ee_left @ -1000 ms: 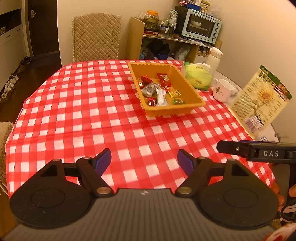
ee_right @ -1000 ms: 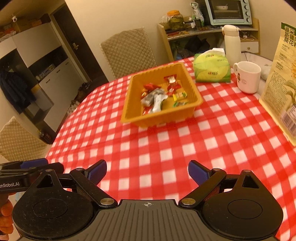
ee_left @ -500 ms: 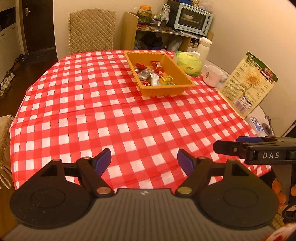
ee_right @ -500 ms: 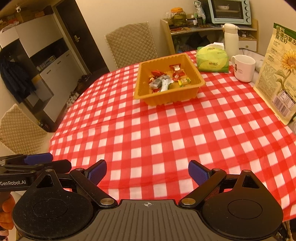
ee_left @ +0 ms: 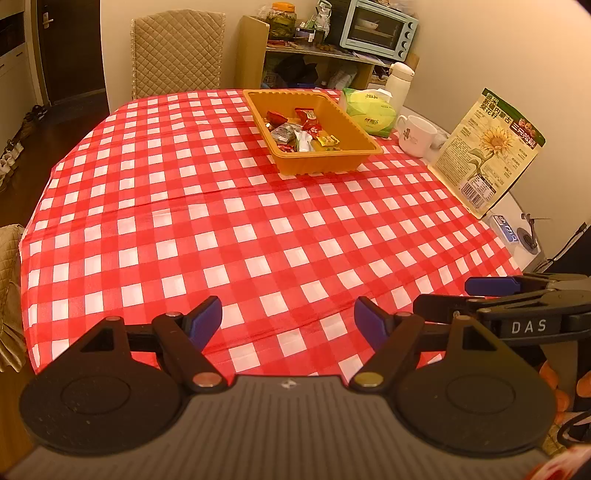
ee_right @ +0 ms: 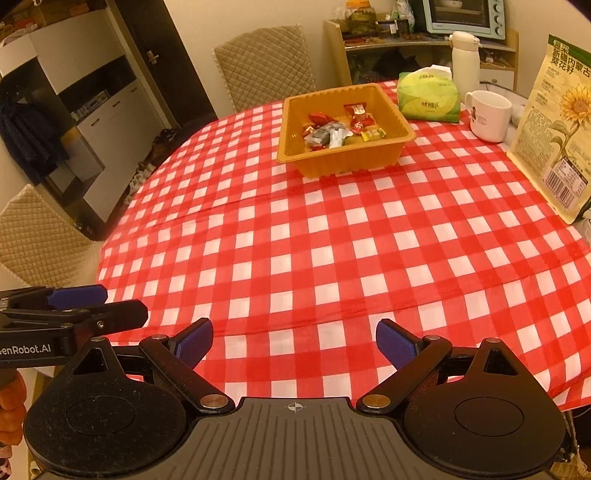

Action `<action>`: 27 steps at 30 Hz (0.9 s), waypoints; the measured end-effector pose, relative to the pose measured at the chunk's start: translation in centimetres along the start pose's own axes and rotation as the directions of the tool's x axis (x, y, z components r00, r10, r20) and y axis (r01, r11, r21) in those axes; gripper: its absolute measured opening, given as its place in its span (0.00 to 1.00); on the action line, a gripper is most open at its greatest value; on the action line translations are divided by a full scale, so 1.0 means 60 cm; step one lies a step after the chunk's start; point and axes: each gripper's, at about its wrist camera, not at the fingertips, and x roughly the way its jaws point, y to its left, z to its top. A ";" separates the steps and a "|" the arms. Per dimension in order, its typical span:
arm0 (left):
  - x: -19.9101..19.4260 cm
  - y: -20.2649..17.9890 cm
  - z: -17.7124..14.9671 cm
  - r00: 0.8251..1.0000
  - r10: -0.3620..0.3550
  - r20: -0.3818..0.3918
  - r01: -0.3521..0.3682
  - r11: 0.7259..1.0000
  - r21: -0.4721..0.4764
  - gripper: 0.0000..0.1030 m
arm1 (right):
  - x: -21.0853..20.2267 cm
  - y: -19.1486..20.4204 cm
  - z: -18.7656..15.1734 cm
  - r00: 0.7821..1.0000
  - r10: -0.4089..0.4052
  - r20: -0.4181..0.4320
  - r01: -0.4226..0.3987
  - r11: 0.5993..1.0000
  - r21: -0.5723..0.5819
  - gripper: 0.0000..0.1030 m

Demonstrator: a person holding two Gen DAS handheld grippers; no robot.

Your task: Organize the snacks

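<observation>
We hold both grippers over the near edge of the table [ee_left: 258, 229], which wears a red-and-white checked cloth. The left gripper [ee_left: 288, 321] has its blue-padded fingers spread wide with only cloth showing between them; it grips nothing. The right gripper [ee_right: 293, 343] stands the same way — jaws wide apart, empty. In the left wrist view the right gripper also shows at the right edge, seen from the side.

The snacks [ee_left: 301, 129] — small wrapped sweets in red, silver, white and yellow — lie heaped together inside an orange plastic tray [ee_left: 321, 160] at the far side of the table, well apart from both grippers. Just beside the tray to its right sits a green tissue pack [ee_right: 430, 98], then a white mug [ee_right: 489, 116], with a white flask [ee_right: 464, 61] behind them. A sunflower seed bag [ee_right: 554, 129] stands upright near the table's right edge. Behind the table we see a quilted chair [ee_left: 177, 51] and a shelf carrying a toaster oven [ee_left: 378, 29].
</observation>
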 end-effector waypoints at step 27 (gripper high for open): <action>-0.002 0.000 -0.004 1.000 -0.008 -0.004 0.008 1.000 0.003 0.75 | 0.001 0.002 0.001 1.000 -0.002 -0.002 0.002 1.000 0.003 0.92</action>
